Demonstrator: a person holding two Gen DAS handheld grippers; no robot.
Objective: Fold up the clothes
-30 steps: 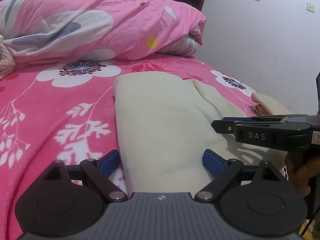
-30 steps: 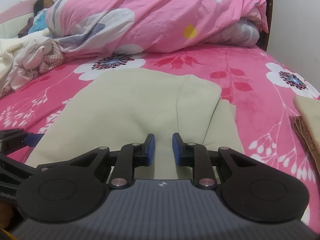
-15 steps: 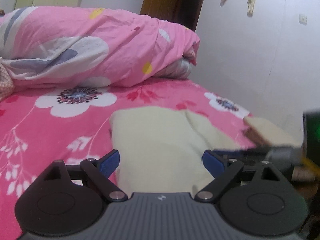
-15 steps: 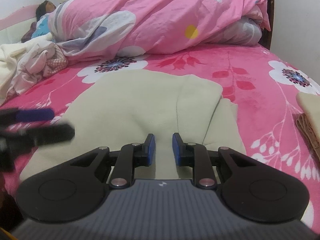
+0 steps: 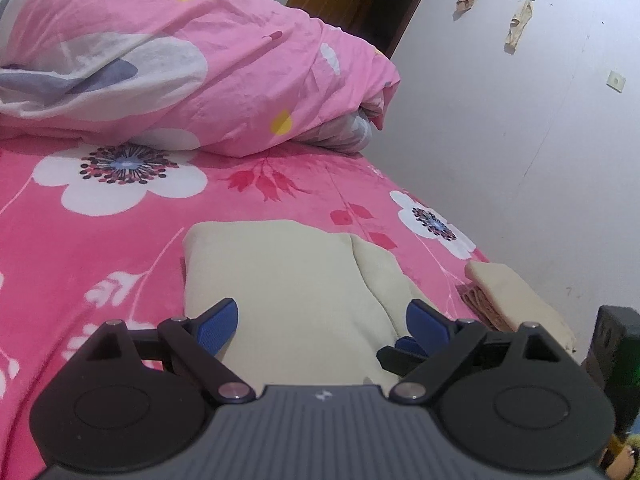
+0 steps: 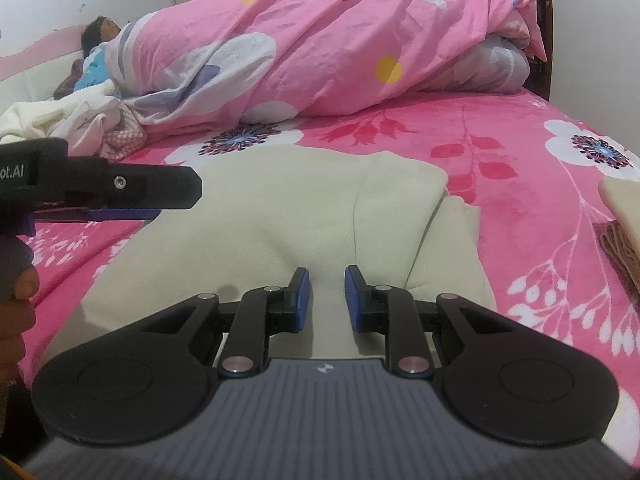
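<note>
A cream garment [image 5: 288,280] [image 6: 280,208] lies flat on the pink flowered bedsheet [image 5: 100,240], with its right part folded over along a lengthwise crease. My left gripper [image 5: 322,320] hovers wide open above the garment's near edge, with nothing between its fingers. In the right wrist view the left gripper [image 6: 172,200] shows from the side, above the garment's left edge. My right gripper [image 6: 328,296] hangs low over the garment's near middle. Its blue pads stand a narrow gap apart with no cloth pinched between them.
A rolled pink quilt [image 6: 340,52] fills the back of the bed, and a head shows at its far left end. Loose clothes [image 6: 80,120] are piled at the left. A folded stack [image 5: 508,296] lies at the bed's right edge beside the white wall [image 5: 520,140].
My left gripper has lifted up and back from the garment, staying open. In the right wrist view it rose from the lower left to mid-height. My right gripper has barely moved.
</note>
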